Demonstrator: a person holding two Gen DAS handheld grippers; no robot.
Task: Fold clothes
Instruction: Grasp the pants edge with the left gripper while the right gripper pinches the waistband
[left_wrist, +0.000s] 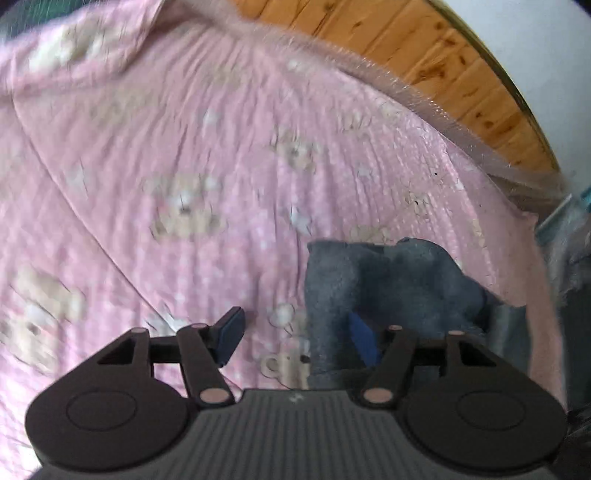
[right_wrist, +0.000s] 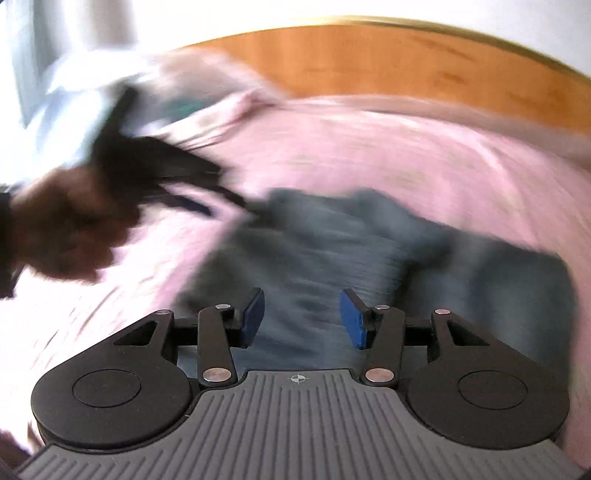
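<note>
The cloth (right_wrist: 332, 251) lies on the bed sheet (left_wrist: 184, 147), and the headboard (right_wrist: 369, 62) stands behind the bed.

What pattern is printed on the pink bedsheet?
Teddy bears and small white dots on the pink bedsheet, clearest in the left wrist view.

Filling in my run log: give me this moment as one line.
left gripper: open, beside dark grey fleecy garment | right gripper: open above garment | pink bear-print bedspread underneath | right view blurred
</note>
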